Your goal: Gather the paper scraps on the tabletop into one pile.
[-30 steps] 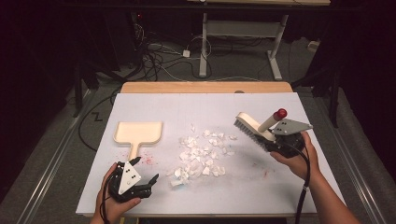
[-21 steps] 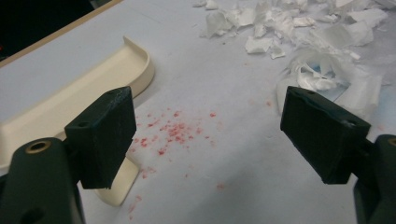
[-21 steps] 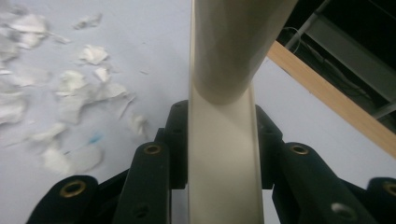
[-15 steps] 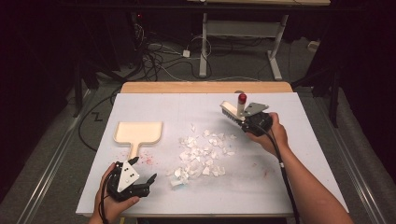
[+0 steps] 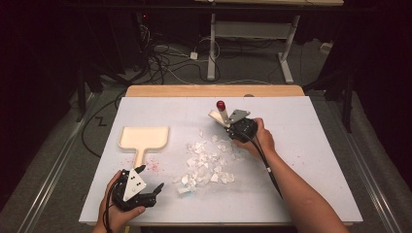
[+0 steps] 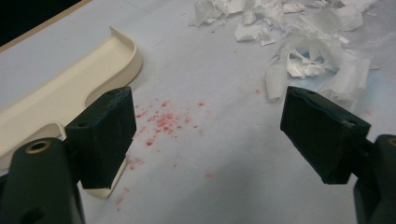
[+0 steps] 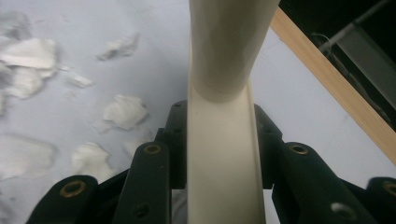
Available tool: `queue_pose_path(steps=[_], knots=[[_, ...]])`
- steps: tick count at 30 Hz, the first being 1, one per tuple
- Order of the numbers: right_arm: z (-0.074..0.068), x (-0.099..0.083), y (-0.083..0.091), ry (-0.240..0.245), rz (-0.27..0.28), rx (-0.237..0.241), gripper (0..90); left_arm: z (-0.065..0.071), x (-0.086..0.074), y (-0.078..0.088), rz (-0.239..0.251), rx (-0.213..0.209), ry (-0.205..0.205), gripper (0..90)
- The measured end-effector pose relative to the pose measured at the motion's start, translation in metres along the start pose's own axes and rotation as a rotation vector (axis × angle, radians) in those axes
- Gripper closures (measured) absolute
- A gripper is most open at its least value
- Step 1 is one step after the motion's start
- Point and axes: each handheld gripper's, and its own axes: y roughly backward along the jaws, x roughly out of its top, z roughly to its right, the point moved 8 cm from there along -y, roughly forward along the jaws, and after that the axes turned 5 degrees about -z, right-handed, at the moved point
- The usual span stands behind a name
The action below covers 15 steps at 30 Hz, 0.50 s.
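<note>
A cream dustpan (image 5: 144, 137) lies flat at the table's left, its handle toward me. Just short of that handle end sits my left gripper (image 5: 150, 177), open and holding nothing. In the left gripper view the jaws (image 6: 210, 130) stand wide apart over bare mat, the dustpan (image 6: 56, 93) beside the left one. A pile of white paper scraps (image 5: 206, 162) covers the middle. My right gripper (image 5: 238, 127) is shut on a cream brush (image 5: 219, 114) with a red handle tip, at the pile's far edge. The right gripper view has the brush (image 7: 224, 93) clamped between both jaws.
Red specks (image 5: 153, 166) dot the white mat (image 5: 316, 145) near the dustpan handle. The table's wooden far edge (image 5: 214, 91) runs behind the mat. Cables and desk legs are on the floor beyond. Scraps (image 6: 308, 51) lie close to the left gripper's right jaw.
My right gripper has carried the brush from the table's right side leftward to the far edge of the scrap pile. The left gripper has stayed in place.
</note>
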Motion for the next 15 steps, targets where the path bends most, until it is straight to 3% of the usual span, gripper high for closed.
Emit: queue_pose_path(steps=[2, 6, 7, 8, 9, 11, 12, 15], knots=[[-0.007, 0.003, 0.002, 0.026, 0.015, 0.025, 67.6, -0.001, 0.000, -0.001, 0.000, 0.003, -0.015, 17.5], [-0.018, 0.007, 0.006, 0.053, 0.054, 0.078, 67.5, 0.001, -0.001, -0.001, -0.013, -0.005, -0.006, 17.5], [-0.023, 0.008, 0.008, 0.068, 0.069, 0.104, 67.5, 0.002, -0.001, -0.002, -0.014, -0.007, -0.005, 17.5], [-0.033, 0.009, 0.010, 0.121, 0.065, 0.126, 67.4, 0.002, -0.001, -0.003, -0.012, -0.005, -0.017, 17.5], [-0.033, 0.009, 0.010, 0.121, 0.065, 0.126, 67.4, 0.002, -0.001, -0.003, -0.012, -0.005, -0.017, 17.5], [-0.042, 0.009, 0.013, 0.167, 0.079, 0.142, 67.5, 0.002, -0.001, -0.004, -0.016, -0.008, -0.023, 17.5], [-0.051, 0.007, 0.018, 0.188, 0.090, 0.173, 67.4, 0.003, -0.001, -0.004, -0.018, -0.009, -0.026, 17.5], [-0.058, 0.004, 0.025, 0.205, 0.103, 0.194, 67.4, 0.004, -0.001, -0.005, -0.019, -0.012, -0.026, 17.5]])
